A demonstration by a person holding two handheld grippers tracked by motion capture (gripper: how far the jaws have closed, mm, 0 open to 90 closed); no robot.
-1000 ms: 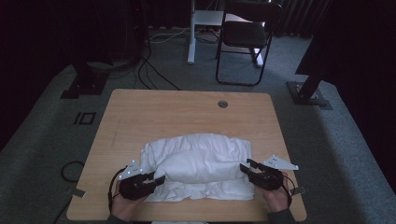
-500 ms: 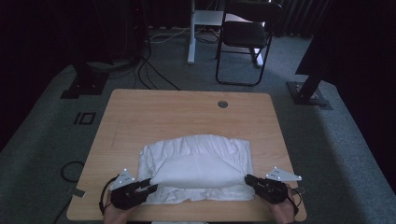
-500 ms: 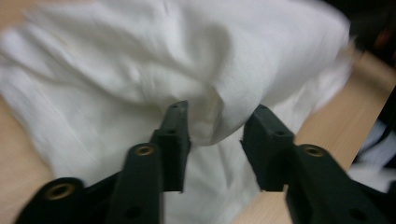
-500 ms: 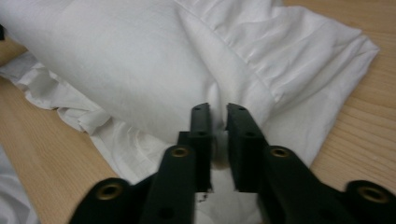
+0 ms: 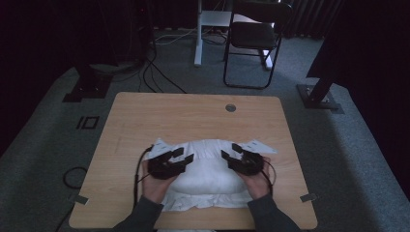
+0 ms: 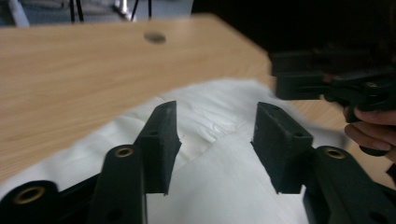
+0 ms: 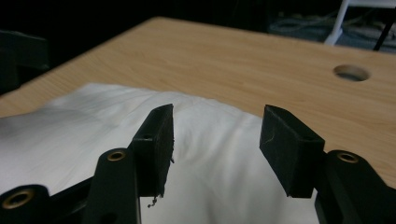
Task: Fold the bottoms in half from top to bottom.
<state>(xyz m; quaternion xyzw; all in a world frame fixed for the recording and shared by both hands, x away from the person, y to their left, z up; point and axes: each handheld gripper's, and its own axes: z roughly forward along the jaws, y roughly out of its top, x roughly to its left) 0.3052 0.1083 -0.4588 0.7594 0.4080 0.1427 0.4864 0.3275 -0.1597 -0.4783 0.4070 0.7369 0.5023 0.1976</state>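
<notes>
White pillow lies crosswise on the desk; left gripper and right gripper hover over its ends, jaws apart.

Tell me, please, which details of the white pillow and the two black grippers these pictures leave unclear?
- High view: the near edge of the white stuffed fabric pillow is cut off by the person's sleeves and the picture's lower edge.
- High view: the left black gripper and right black gripper cover parts of the pillow's top.
- Left gripper view: the right gripper is blurred and dark.
- Whether the open jaws touch the cloth cannot be told.
</notes>
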